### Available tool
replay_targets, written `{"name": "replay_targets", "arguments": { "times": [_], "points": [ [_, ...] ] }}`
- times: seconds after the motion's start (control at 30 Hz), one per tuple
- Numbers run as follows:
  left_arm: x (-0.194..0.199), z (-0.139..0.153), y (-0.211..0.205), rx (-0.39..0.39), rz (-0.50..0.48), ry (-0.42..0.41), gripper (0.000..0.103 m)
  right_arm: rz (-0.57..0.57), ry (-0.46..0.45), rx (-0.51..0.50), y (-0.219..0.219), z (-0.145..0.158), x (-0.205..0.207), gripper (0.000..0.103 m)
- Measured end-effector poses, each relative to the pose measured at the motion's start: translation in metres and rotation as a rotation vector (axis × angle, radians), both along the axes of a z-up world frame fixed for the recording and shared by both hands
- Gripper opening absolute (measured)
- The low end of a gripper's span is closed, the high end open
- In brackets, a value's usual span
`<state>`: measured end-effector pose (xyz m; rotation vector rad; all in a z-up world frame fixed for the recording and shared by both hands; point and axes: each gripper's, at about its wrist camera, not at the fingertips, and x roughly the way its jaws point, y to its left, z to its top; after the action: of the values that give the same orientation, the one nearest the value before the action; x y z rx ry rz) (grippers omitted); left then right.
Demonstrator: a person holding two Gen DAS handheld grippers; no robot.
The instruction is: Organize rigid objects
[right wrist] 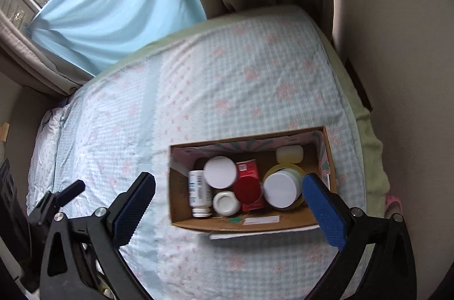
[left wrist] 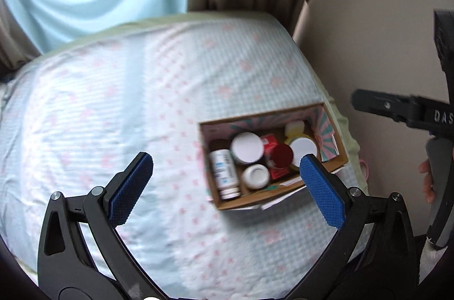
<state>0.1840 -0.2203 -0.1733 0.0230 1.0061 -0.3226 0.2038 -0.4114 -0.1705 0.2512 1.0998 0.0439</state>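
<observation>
Two views covered the moment. Through the left wrist camera, your left gripper (left wrist: 225,173) hung above the bed (left wrist: 113,107) with its blue pads (left wrist: 130,189) spread wide and nothing between them. The cardboard box (left wrist: 272,199) sat on the checked sheet toward the bed's right edge, near the wall, and its right pad overlapped the box's near right corner in the picture. Inside stood a white-lidded jar (left wrist: 247,148), a red-capped bottle (left wrist: 282,155), a red carton (left wrist: 269,142), a second white lid (left wrist: 303,148), a small white cap (left wrist: 256,175) and a white labelled bottle (left wrist: 224,172) lying on its side. Your right gripper (left wrist: 397,107) showed at the right edge, held in a hand (left wrist: 427,178); its fingers could not be judged there.

Through the right wrist camera, your right gripper (right wrist: 228,200) was likewise splayed wide and empty, hovering over the box (right wrist: 244,224). A pale soap-like bar (right wrist: 289,153) lay in the far right corner, and the wide white lid (right wrist: 282,190) sat on a yellow-green ring. A blue curtain (right wrist: 113,4) hung beyond the bed.
</observation>
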Motion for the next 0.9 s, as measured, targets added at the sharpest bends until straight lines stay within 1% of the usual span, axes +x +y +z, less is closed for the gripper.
{"name": "replay_targets", "arguments": {
  "times": [0.1,0.2,0.27,0.33,0.43,0.5,0.57,0.67,0.9],
  "points": [
    [-0.019,0.041,0.045,0.002,0.055,-0.068,0.103,0.015,-0.085,-0.039,0.034,0.039,-0.025,0.103],
    [-0.042,0.079,0.082,0.005,0.098,-0.158,0.103,0.023,-0.199,-0.084,0.067,0.077,-0.052,0.103],
    [-0.061,0.1,0.103,0.013,0.135,-0.223,0.103,0.028,-0.266,-0.117,0.084,0.094,-0.07,0.103],
    [-0.078,0.113,0.12,0.014,0.16,-0.266,0.103,0.036,-0.328,-0.152,0.101,0.106,-0.088,0.103],
    [-0.098,0.122,0.14,0.007,0.185,-0.308,0.103,0.036,-0.396,-0.19,0.119,0.114,-0.111,0.103],
    [-0.112,0.123,0.146,0.002,0.194,-0.333,0.103,0.024,-0.422,-0.207,0.125,0.114,-0.122,0.103],
    [-0.121,0.123,0.151,0.003,0.2,-0.344,0.103,0.022,-0.436,-0.224,0.131,0.113,-0.129,0.103],
    [-0.129,0.124,0.152,0.013,0.197,-0.358,0.103,0.022,-0.452,-0.218,0.135,0.113,-0.133,0.103],
    [-0.135,0.133,0.152,0.021,0.203,-0.399,0.103,0.03,-0.482,-0.236,0.145,0.119,-0.137,0.103]
  ]
}}
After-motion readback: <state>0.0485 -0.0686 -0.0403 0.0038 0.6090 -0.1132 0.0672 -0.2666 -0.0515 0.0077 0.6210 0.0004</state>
